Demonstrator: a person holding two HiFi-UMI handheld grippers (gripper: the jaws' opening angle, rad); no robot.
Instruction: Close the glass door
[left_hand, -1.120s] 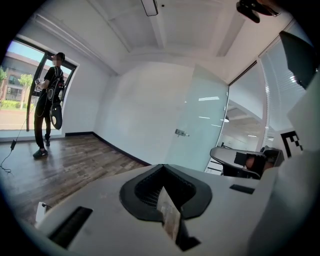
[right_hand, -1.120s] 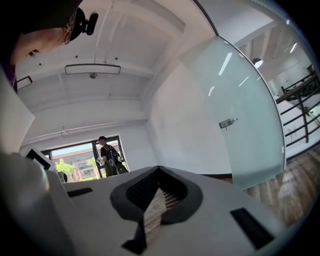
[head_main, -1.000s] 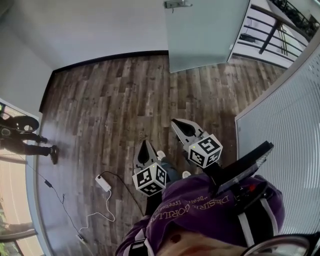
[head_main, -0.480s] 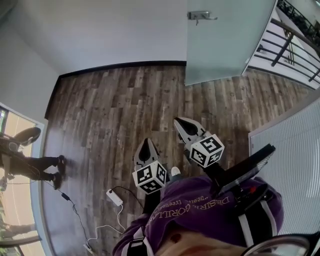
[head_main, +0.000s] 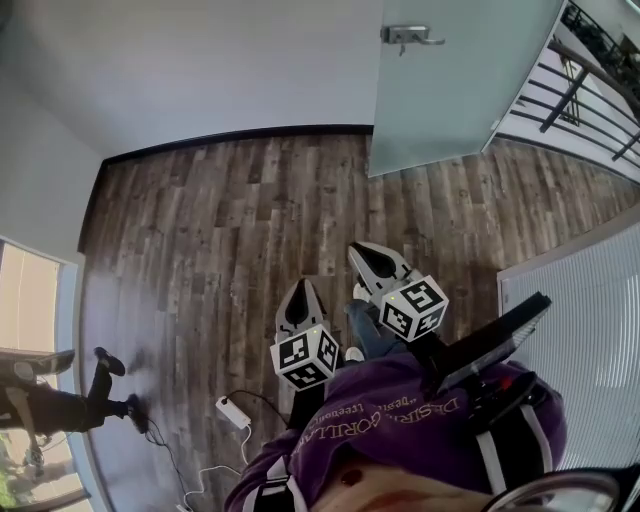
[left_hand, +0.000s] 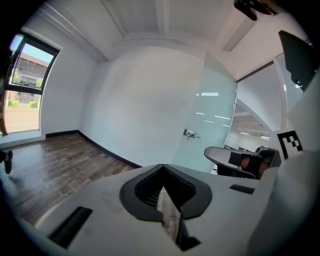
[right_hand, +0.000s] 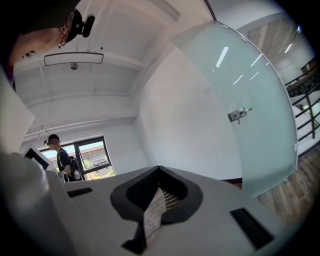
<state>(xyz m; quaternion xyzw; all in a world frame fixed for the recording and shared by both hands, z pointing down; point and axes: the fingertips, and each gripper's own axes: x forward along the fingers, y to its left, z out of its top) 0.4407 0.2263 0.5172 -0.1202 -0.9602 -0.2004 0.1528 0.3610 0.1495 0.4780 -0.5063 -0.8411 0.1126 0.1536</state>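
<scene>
Frosted glass door, swung open at the far side of the wood floor, well apart from both grippers. Likely heavy, rigid and slick, so best moved by its metal lever handle, gently. The panel is pale green and translucent. Left gripper and right gripper are clenched and empty.

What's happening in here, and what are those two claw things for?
A person holds a gripper in each hand and faces a frosted glass door that stands open. The left gripper and right gripper both have their jaws together and hold nothing. Neither touches the door or its handle, which is across the wood floor. The closing has not yet begun.
</scene>
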